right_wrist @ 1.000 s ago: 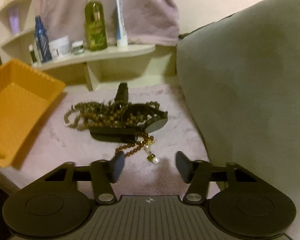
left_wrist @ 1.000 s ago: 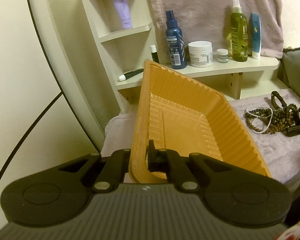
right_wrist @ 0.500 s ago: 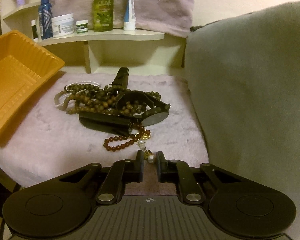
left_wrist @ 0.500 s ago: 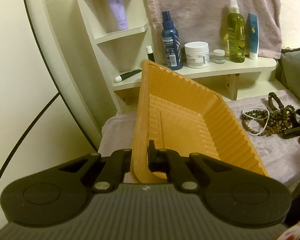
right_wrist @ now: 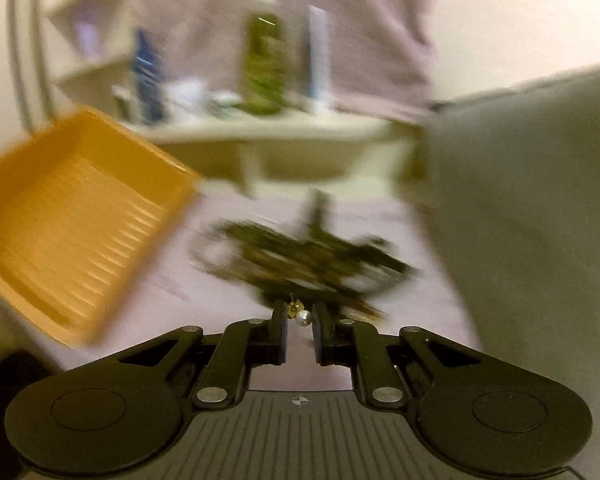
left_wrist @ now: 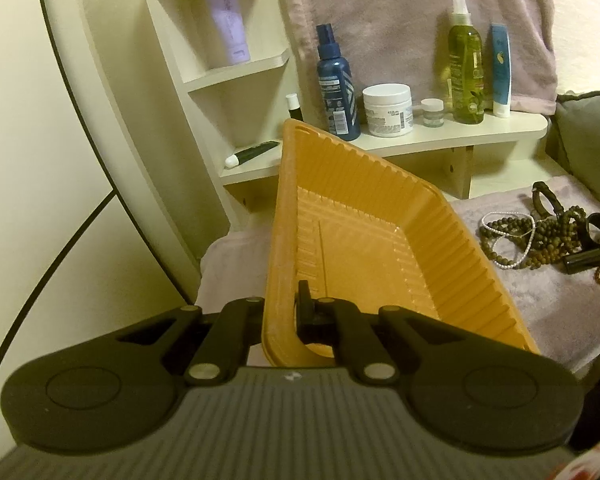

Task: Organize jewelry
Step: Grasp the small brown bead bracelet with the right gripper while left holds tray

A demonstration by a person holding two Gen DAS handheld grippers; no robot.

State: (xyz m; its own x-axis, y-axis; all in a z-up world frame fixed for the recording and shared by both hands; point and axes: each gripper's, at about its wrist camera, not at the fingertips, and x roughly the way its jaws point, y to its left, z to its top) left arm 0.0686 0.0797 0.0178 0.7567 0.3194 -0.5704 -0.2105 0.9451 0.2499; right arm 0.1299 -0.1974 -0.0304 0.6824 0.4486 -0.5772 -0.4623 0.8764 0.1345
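My left gripper (left_wrist: 286,312) is shut on the near rim of an empty orange ribbed tray (left_wrist: 364,248) and holds it tilted above the pink fuzzy cloth (left_wrist: 560,300). A pile of jewelry (left_wrist: 540,240), brown bead strands, a white pearl strand and dark bands, lies on the cloth to the tray's right. In the blurred right wrist view my right gripper (right_wrist: 300,320) is shut on a small pearl earring (right_wrist: 302,317) with a gold part, lifted off the cloth, with the pile (right_wrist: 308,256) just beyond and the tray (right_wrist: 76,216) at left.
A cream shelf (left_wrist: 440,136) behind holds a blue spray bottle (left_wrist: 336,88), a white jar (left_wrist: 387,110), a green bottle (left_wrist: 465,68) and a blue tube (left_wrist: 501,68). A grey cushion (right_wrist: 520,200) stands right of the pile. A pink towel (left_wrist: 400,20) hangs behind.
My right gripper closed on the pearl earring at the pile's near edge and has lifted it, swinging fast. My left gripper still holds the tray, nearly unmoved.
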